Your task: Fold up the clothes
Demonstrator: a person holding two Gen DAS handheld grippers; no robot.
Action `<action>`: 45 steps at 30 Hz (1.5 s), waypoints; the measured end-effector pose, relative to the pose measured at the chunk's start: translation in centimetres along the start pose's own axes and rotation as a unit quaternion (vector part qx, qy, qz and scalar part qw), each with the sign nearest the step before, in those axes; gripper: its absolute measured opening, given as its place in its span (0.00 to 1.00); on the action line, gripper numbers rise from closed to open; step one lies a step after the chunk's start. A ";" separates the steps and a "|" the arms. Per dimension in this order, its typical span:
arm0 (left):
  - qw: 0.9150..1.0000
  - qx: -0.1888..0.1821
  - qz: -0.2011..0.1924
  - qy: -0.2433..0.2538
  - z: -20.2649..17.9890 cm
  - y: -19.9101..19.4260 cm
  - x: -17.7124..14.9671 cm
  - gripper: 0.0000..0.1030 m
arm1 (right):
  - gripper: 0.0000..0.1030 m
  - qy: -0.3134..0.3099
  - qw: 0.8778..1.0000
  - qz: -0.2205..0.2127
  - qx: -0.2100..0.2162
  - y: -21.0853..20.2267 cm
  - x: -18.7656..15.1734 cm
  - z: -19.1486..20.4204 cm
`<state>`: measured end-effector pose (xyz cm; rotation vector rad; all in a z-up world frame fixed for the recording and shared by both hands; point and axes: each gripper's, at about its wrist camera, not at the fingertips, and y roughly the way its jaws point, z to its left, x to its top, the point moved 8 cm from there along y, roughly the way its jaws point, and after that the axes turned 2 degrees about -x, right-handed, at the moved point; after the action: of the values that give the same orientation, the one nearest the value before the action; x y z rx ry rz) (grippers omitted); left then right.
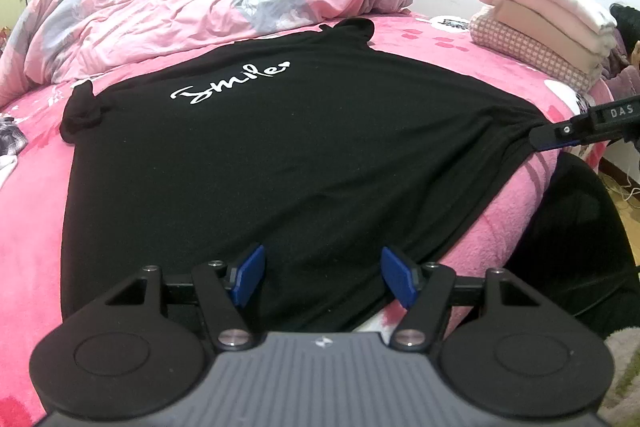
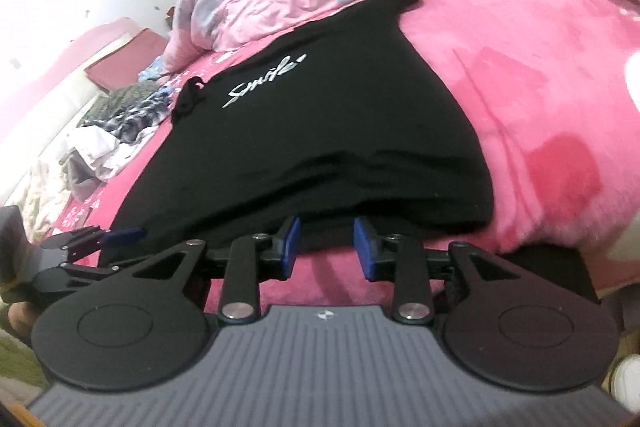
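Right wrist view: black cotton "Smile" T-shirt (image 2: 320,131) spread flat; right gripper (image 2: 325,247) part-open, empty at its near hem; left gripper (image 1: 323,277) wide, empty; next, regrip hem to fold.

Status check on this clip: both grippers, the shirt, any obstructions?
Left gripper open over the black shirt hem. Right gripper open at the shirt corner, nothing pinched. Shirt flat on the pink blanket. Nothing blocking.
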<state>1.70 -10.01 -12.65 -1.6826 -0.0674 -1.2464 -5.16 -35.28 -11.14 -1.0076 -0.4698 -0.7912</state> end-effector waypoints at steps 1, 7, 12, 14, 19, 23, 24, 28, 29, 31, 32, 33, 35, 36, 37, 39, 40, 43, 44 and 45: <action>1.000 0.000 0.000 0.000 0.0 0.0 0.0 0.64 | 0.28 0.004 1.000 -0.003 -0.003 -0.1 -0.1 -0.1; 1.000 0.002 0.000 -0.001 0.1 -0.1 0.0 0.64 | 0.28 0.048 0.998 -0.030 -0.026 -1.1 0.8 -2.3; 1.000 0.003 0.001 0.000 0.1 -0.2 0.0 0.64 | 0.28 0.105 0.994 -0.033 -0.016 -1.4 0.6 -3.7; 1.000 0.003 0.001 0.000 0.1 -0.2 -0.1 0.64 | 0.28 0.138 0.990 -0.034 -0.006 -1.8 0.4 -4.3; 1.000 0.004 0.002 0.001 0.2 -0.2 -0.1 0.64 | 0.28 0.219 0.975 -0.048 0.001 -2.8 -0.1 -6.5; 1.000 0.005 0.003 0.002 0.1 -0.2 0.0 0.64 | 0.28 0.277 0.958 -0.067 0.009 -3.5 -0.2 -8.1; 1.000 0.005 0.003 0.002 0.1 -0.2 0.0 0.64 | 0.28 0.288 0.955 -0.070 0.013 -3.5 -0.3 -8.3; 1.000 0.006 0.004 0.003 0.1 -0.1 0.0 0.64 | 0.28 0.324 0.942 -0.073 0.044 -3.2 -0.6 -8.5; 1.000 0.006 0.004 0.003 0.1 -0.1 0.0 0.64 | 0.29 0.335 0.938 -0.073 0.051 -3.0 -0.7 -8.6; 1.000 0.006 0.004 0.003 0.1 -0.1 0.0 0.64 | 0.29 0.354 0.930 -0.074 0.063 -2.8 -0.9 -8.8; 1.000 0.005 0.004 0.003 0.1 -0.1 0.0 0.64 | 0.29 0.361 0.928 -0.072 0.066 -2.7 -1.0 -8.8; 1.000 0.005 0.004 0.003 0.1 -0.1 0.0 0.64 | 0.29 0.367 0.925 -0.070 0.069 -2.5 -1.2 -8.9; 1.000 0.005 0.004 0.003 0.1 -0.1 0.0 0.64 | 0.29 0.374 0.922 -0.060 0.073 -2.1 -1.4 -8.7; 1.000 0.005 0.004 0.003 0.1 -0.1 0.0 0.64 | 0.29 0.378 0.921 -0.057 0.075 -1.9 -1.5 -8.6; 1.000 0.005 0.003 0.003 0.1 -0.1 -0.1 0.64 | 0.29 0.378 0.921 -0.057 0.071 -1.9 -1.5 -8.6; 1.000 0.005 0.003 0.002 0.1 -0.1 -0.1 0.64 | 0.30 0.380 0.921 -0.057 0.062 -1.8 -1.6 -8.7; 1.000 0.005 0.003 0.002 0.1 -0.1 -0.1 0.64 | 0.29 0.383 0.920 -0.061 0.053 -1.9 -1.6 -9.0; 1.000 0.004 0.003 0.002 0.1 -0.1 0.0 0.64 | 0.29 0.400 0.913 -0.073 0.037 -2.4 -1.6 -9.8; 1.000 0.004 0.002 0.001 0.1 -0.1 -0.1 0.64 | 0.29 0.404 0.911 -0.077 0.031 -2.6 -1.6 -10.0; 1.000 0.005 0.002 0.001 0.1 -0.1 -0.1 0.64 | 0.30 0.406 0.910 -0.079 0.027 -2.7 -1.7 -10.2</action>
<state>1.68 -9.88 -12.65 -1.6724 -0.0677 -1.2432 -8.36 -44.47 -15.52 -0.5131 0.1521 -1.2486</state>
